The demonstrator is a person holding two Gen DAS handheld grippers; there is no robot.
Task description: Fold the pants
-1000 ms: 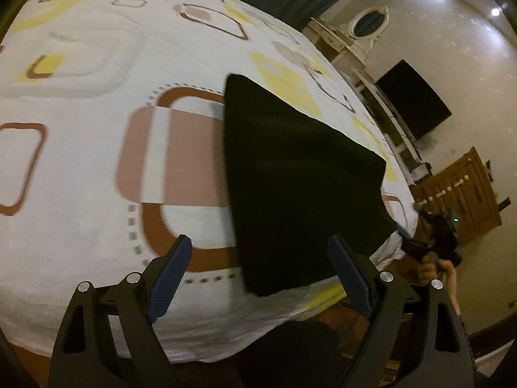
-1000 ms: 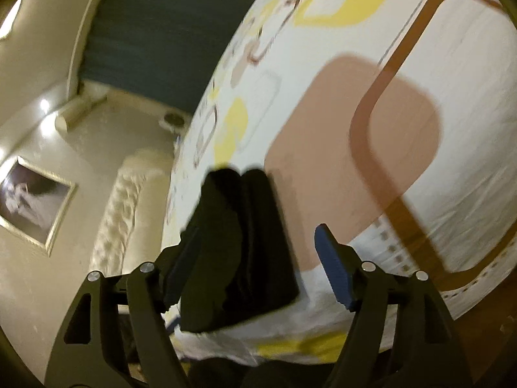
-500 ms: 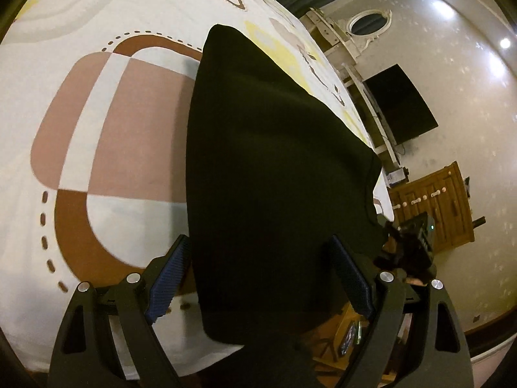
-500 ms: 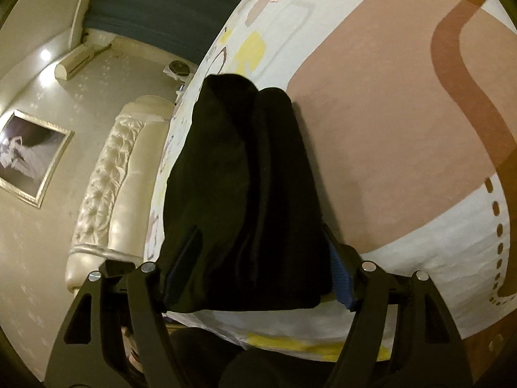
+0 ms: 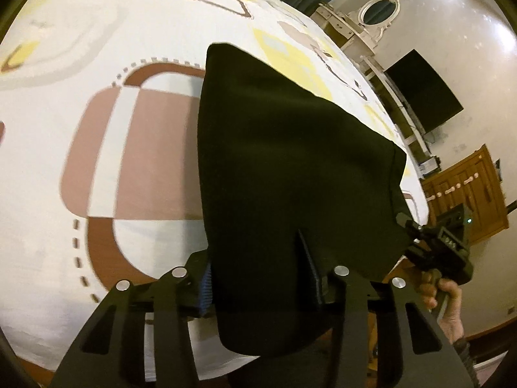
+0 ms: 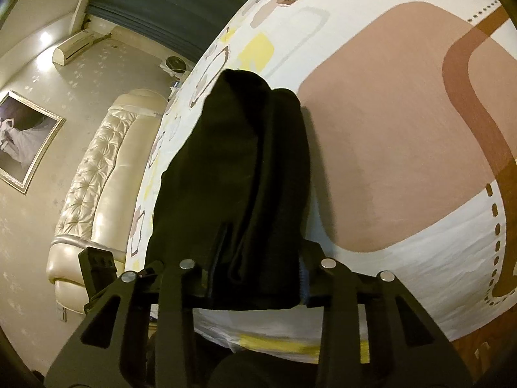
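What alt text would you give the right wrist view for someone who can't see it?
The right gripper is closing its jaws around the near end of folded black pants lying on a patterned bedspread. A cream tufted headboard and a framed picture show at the left.

wrist views, angled down, close, sharing pants (image 5: 290, 168)

Left gripper (image 5: 258, 287): black slotted finger arms, each with two silver round screw heads; ribbed blue pads line the jaws. Right gripper (image 6: 255, 278): identical build. A hand (image 5: 444, 300) grips its black handle.
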